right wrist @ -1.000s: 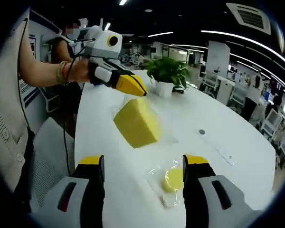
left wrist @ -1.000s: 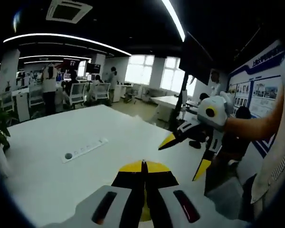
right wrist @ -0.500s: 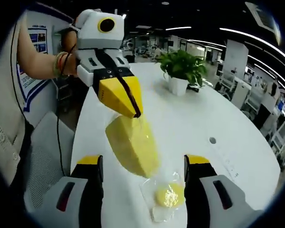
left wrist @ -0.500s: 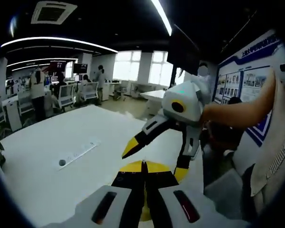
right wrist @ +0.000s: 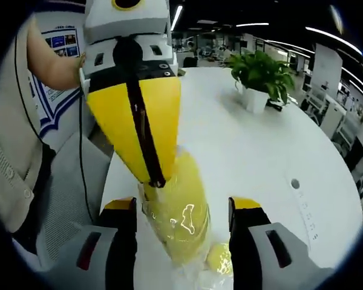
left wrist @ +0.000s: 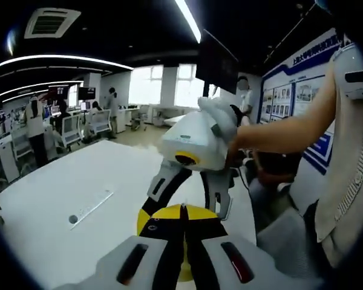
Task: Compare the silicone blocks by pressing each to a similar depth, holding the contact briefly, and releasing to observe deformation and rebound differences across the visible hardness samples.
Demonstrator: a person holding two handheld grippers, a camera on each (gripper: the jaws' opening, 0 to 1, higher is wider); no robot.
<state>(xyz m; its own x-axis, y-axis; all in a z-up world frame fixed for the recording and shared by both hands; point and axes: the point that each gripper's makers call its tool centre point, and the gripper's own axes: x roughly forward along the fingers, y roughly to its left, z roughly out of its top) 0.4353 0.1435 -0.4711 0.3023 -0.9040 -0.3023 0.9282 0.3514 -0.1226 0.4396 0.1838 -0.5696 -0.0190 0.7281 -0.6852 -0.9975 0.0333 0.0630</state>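
Just two yellow silicone pieces [right wrist: 180, 208]

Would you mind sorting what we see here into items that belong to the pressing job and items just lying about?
Job:
left gripper, shut
right gripper, open
yellow silicone block
smaller bagged yellow sample

Lying about:
potted plant
power strip
white table

Potted plant [right wrist: 261, 75] on white table [right wrist: 242, 151]; office chairs [left wrist: 100, 121] behind

Probably open-plan office: desks [left wrist: 24, 136], chairs [left wrist: 100, 121].
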